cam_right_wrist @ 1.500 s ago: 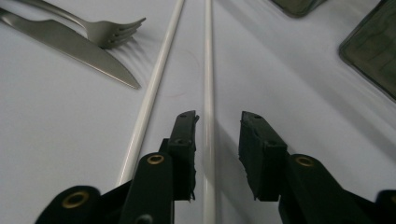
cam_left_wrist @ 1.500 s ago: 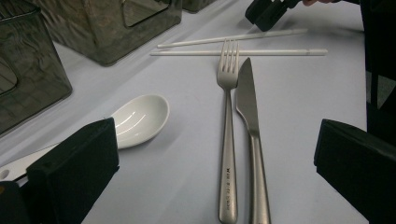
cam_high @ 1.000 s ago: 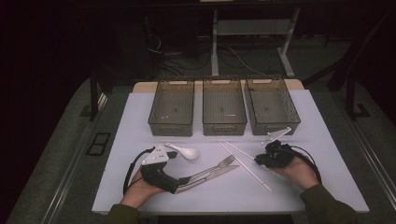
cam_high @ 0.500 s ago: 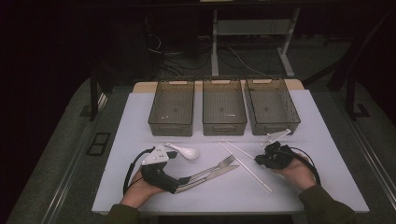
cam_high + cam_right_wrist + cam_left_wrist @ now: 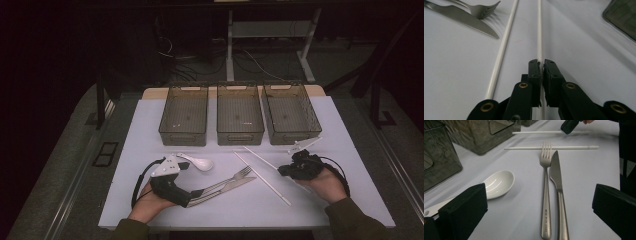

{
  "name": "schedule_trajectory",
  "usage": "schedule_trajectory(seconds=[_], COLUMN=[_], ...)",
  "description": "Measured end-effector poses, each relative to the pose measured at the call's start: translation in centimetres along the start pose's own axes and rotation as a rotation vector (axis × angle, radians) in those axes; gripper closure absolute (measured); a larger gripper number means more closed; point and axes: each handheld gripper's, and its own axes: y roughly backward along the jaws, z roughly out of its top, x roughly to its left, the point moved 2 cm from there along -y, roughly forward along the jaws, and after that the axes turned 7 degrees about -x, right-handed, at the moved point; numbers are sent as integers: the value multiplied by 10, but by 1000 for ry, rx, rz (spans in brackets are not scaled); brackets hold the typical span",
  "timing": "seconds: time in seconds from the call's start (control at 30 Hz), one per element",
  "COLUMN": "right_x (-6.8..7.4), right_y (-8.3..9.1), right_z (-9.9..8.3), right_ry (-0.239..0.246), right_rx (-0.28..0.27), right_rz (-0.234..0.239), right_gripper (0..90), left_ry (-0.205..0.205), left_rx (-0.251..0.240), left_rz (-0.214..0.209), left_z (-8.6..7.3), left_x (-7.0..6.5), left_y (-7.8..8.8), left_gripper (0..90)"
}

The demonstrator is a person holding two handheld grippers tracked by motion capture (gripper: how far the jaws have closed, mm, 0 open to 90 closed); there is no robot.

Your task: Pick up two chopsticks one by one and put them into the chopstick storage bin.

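Observation:
On the white table (image 5: 150, 200) lie a fork (image 5: 235, 176) and a knife (image 5: 239, 184) side by side, a white spoon (image 5: 199, 162) and two white chopsticks. My right gripper (image 5: 541, 62) is shut on the end of one chopstick (image 5: 539, 30), low over the table; the other chopstick (image 5: 504, 42) lies just left of it. My left gripper (image 5: 540, 207) is open, its jaws standing wide on either side of the fork (image 5: 546, 182) and knife (image 5: 556, 175) handles. The spoon (image 5: 497, 182) rests beside its left jaw. In the high view my right gripper (image 5: 282, 171) is at the right and my left gripper (image 5: 197, 194) at the left.
Three dark see-through bins (image 5: 183, 131) (image 5: 240, 132) (image 5: 292, 134) stand in a row at the back of the table. Beyond the table's far edge are desk legs and cables on a dark floor. Bare table lies along the front edge between my hands.

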Motion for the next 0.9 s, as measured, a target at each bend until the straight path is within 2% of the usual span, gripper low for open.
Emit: schedule_trajectory(seconds=[0.27,0.57,0.9], right_x=[1,0,0], right_y=[9,19,20], right_z=[3,12,25], right_ry=[-14,-21,-21], right_rx=[-26,-80,-115], right_rz=[12,24,37], right_gripper=[843,843,842], left_ry=[0,6,1], left_rx=[7,9,16], left_rz=[2,-2,-3], left_z=[-1,-1,-2], left_x=[0,0,1], left_y=[-1,-1,-2], left_gripper=[0,0,0])
